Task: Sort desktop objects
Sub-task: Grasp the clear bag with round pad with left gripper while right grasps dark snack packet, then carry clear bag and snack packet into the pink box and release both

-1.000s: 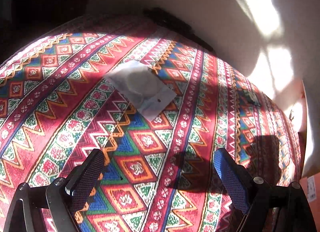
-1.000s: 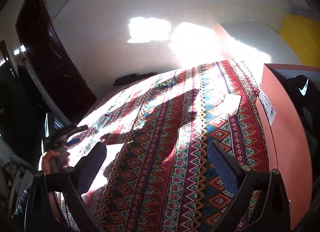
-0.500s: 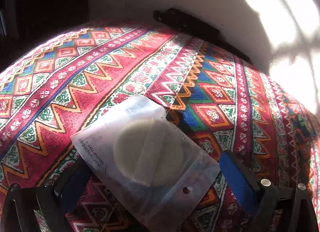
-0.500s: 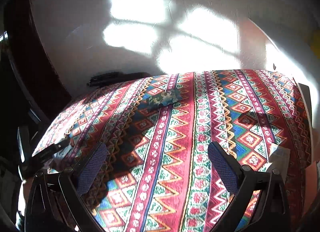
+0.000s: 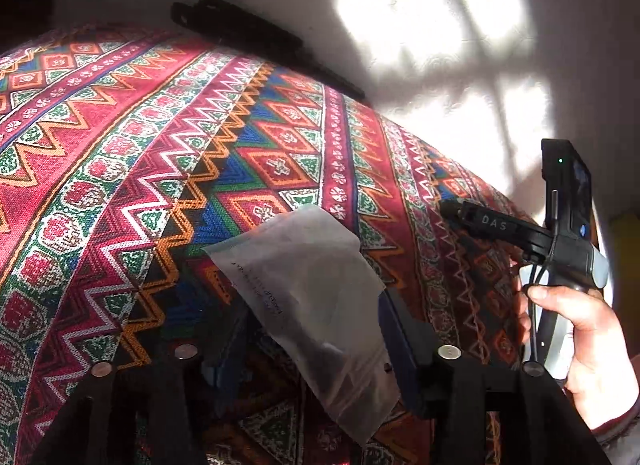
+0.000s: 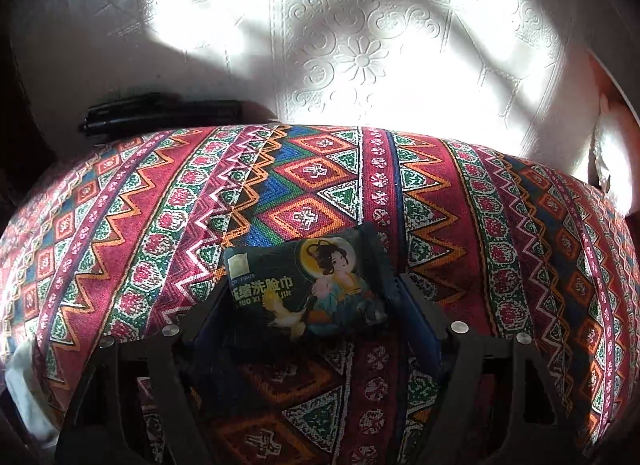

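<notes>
While my left gripper [image 5: 320, 329] pinched the clear bag [image 5: 316, 297] above the patterned cloth [image 5: 120, 169], my right gripper [image 6: 312, 305] clamped the dark packet [image 6: 308, 289]; I judged the slick, limp film could slide free.

Clear pouch [image 5: 316, 305] tilted off cloth, dark illustrated packet [image 6: 308, 289] lying flat

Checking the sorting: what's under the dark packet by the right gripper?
The dark packet lies on the patterned cloth, between the right gripper's fingers. Whatever's directly beneath it is covered.
</notes>
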### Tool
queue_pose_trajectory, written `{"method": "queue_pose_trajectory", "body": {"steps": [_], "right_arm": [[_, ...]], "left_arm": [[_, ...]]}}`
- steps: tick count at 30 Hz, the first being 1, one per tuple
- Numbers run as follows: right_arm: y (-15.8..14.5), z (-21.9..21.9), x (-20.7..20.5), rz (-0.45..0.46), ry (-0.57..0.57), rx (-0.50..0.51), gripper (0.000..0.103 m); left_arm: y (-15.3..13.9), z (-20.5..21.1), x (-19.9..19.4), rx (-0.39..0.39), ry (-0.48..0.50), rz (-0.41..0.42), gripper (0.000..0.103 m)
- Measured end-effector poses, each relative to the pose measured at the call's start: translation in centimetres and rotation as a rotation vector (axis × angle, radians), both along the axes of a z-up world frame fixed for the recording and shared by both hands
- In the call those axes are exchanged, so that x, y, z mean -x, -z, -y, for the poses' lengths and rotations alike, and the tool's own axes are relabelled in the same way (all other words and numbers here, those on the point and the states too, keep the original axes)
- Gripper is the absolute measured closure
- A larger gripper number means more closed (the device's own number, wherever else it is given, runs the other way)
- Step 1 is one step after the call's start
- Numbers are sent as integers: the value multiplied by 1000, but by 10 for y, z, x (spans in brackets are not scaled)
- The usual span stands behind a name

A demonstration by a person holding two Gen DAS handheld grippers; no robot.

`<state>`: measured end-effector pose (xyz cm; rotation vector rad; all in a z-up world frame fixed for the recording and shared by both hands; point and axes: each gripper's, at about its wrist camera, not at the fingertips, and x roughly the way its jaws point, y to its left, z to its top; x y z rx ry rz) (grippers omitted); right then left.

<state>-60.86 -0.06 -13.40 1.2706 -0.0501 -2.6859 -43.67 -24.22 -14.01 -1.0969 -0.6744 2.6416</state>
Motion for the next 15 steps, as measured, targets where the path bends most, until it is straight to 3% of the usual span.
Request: {"method": "queue_pose_trajectory", "body": {"steps": [1, 2, 3, 5, 9, 11, 12, 13, 15], "right_arm": [[-1, -6, -8, -9, -8, 63, 65], [-1, -9, -12, -8, -27, 112, 73], [-1, -12, -13, -3, -50, 154, 92], [-1, -18, -17, 8, -97, 237, 93], [8, -21, -14, 56, -132, 361, 93], [10, -28, -10, 81, -153, 471, 93], [12, -32, -8, 97, -158, 527, 93], [15, -37, -7, 113, -161, 581, 93], [17, -43, -7, 130, -166, 663, 93]], "left_arm": [[-2, -5, 0, 16, 13, -5, 14], [-4, -12, -1, 54, 15, -4, 11], [-4, -19, 1, 99, 18, 5, 6], [-2, -34, 7, 198, 20, 38, 0], [2, -56, 37, 394, -60, 119, 1], [6, -60, 48, 456, -87, 138, 2], [4, -57, 50, 455, -98, 132, 8], [2, -54, 50, 443, -112, 119, 29], [-4, -41, 45, 398, -139, 82, 58]]}}
